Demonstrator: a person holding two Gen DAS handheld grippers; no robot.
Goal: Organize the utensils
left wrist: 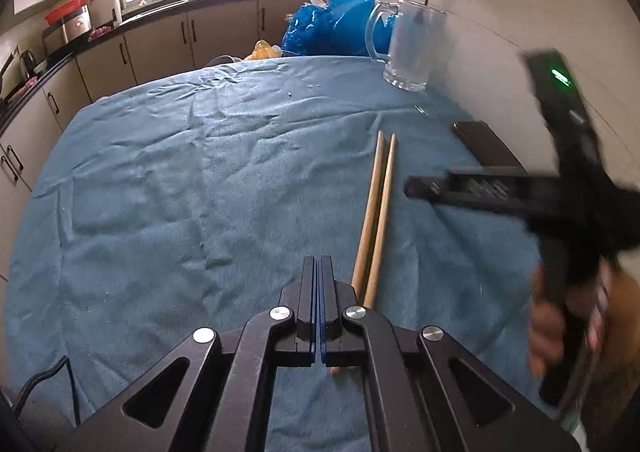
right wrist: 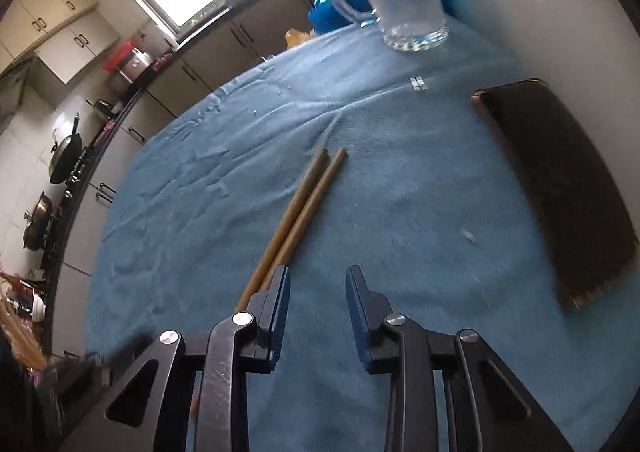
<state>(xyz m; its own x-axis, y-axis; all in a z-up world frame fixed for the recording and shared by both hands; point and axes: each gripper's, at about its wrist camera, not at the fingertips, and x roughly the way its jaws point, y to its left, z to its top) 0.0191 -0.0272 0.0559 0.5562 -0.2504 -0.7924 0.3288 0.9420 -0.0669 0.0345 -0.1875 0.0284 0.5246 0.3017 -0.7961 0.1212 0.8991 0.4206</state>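
Blue terry cloth (left wrist: 180,180) covered the bench, wrinkled across its left half. Low in the middle of the left wrist view, the left tool (left wrist: 319,264) was clenched, its dark fingers pressed together with nothing between them, hovering over the cloth. Just to its right lay the pair of wooden chopsticks (left wrist: 376,212), side by side and nearly parallel, their near ends hidden under the tool's frame. Farther right, the right tool (right wrist: 316,284) stood with its jaws apart and empty; in its own view the chopsticks (right wrist: 304,204) passed just beside its left finger, not between the pads. A person's hand (left wrist: 560,316) gripped that tool's handle, blurred. Beyond, a dark flat case (right wrist: 560,188) rested near the wall, and a clear glass mug (left wrist: 412,44) stood upright at the bench's far right corner, in front of a blue plastic bag (left wrist: 332,24).
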